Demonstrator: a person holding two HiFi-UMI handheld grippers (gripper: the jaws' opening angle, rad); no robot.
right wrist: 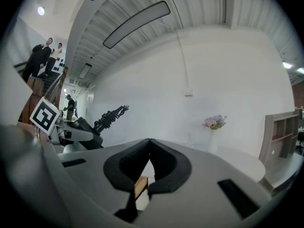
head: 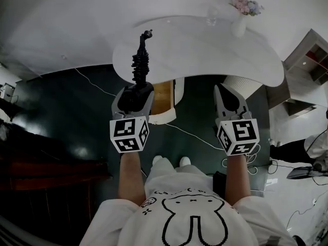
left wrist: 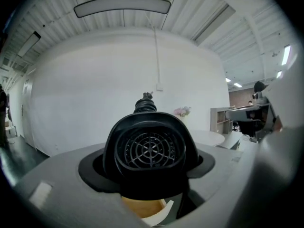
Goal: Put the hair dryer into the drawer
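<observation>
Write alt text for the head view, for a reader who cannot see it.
Seen from above, the left gripper is shut on a black hair dryer close to an open, wood-lined drawer under a white table. The right gripper is shut and empty alongside; a vase of flowers stands on the table.

Both forearms [head: 130,181] stretched forward side by side, left gripper [head: 134,93] clamped on hair dryer [left wrist: 149,151], right gripper [head: 223,89] jaws together, empty
</observation>
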